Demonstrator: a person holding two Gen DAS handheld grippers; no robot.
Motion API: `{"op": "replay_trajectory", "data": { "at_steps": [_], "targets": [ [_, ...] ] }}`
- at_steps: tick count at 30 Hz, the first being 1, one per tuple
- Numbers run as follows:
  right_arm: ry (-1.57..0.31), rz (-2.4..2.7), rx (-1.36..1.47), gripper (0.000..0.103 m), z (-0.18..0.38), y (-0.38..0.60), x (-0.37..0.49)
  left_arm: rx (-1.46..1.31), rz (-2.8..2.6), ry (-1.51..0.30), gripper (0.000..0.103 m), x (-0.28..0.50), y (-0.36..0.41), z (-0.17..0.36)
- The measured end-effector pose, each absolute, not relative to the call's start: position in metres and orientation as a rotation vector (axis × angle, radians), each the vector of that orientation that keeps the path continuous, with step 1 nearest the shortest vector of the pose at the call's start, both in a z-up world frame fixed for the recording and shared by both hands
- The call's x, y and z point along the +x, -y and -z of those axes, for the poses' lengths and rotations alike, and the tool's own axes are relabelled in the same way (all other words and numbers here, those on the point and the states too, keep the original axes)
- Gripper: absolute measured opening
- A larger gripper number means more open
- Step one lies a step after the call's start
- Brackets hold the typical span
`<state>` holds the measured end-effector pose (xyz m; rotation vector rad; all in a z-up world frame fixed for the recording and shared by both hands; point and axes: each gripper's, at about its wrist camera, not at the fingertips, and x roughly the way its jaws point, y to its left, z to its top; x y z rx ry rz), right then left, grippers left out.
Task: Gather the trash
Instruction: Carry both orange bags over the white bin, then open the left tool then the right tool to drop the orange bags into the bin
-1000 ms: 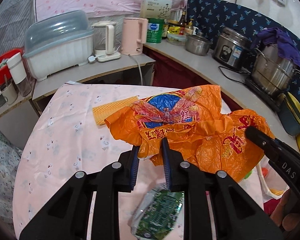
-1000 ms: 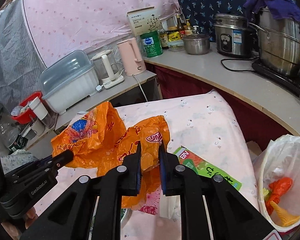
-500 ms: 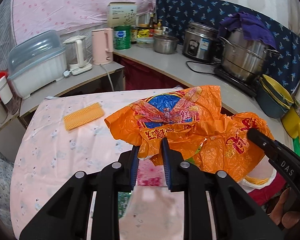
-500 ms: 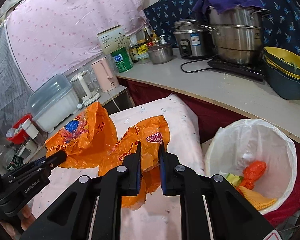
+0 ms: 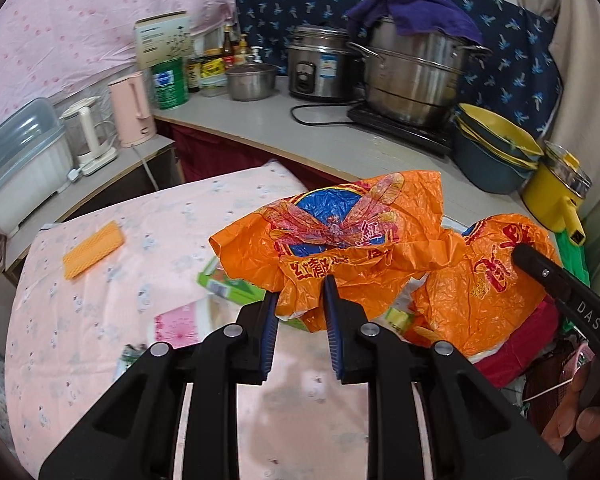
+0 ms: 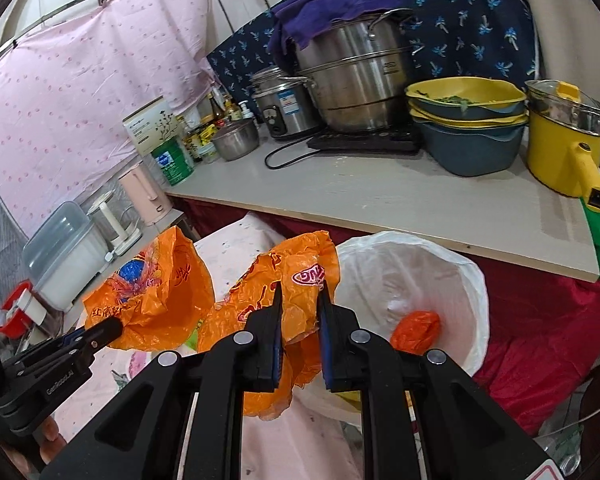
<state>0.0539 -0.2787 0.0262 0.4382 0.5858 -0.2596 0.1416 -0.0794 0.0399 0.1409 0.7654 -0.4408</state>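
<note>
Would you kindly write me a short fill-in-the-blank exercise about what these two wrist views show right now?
1. Both claws grip one crumpled plastic bag whose colour is ____.
2. The bin beside the table is lined with a ____ bag.
3. The cloth draped over the big steel pot is ____.
4. The sponge lying on the table is ____.

Missing words: orange; white; purple; yellow

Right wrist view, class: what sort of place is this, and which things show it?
Most likely a small home kitchen: a rice cooker and a big steel steamer pot stand on the worktop, with a lined trash bin below.
</note>
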Motion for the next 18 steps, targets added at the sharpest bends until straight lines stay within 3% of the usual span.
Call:
{"op": "replay_trajectory", "data": {
  "at_steps": [18],
  "targets": [
    [-0.559, 0.422, 0.533, 0.014, 0.001, 0.365, 0.004, 0.297, 0.553, -0.824, 0.023, 0.125, 0.188, -0.004]
  ]
}}
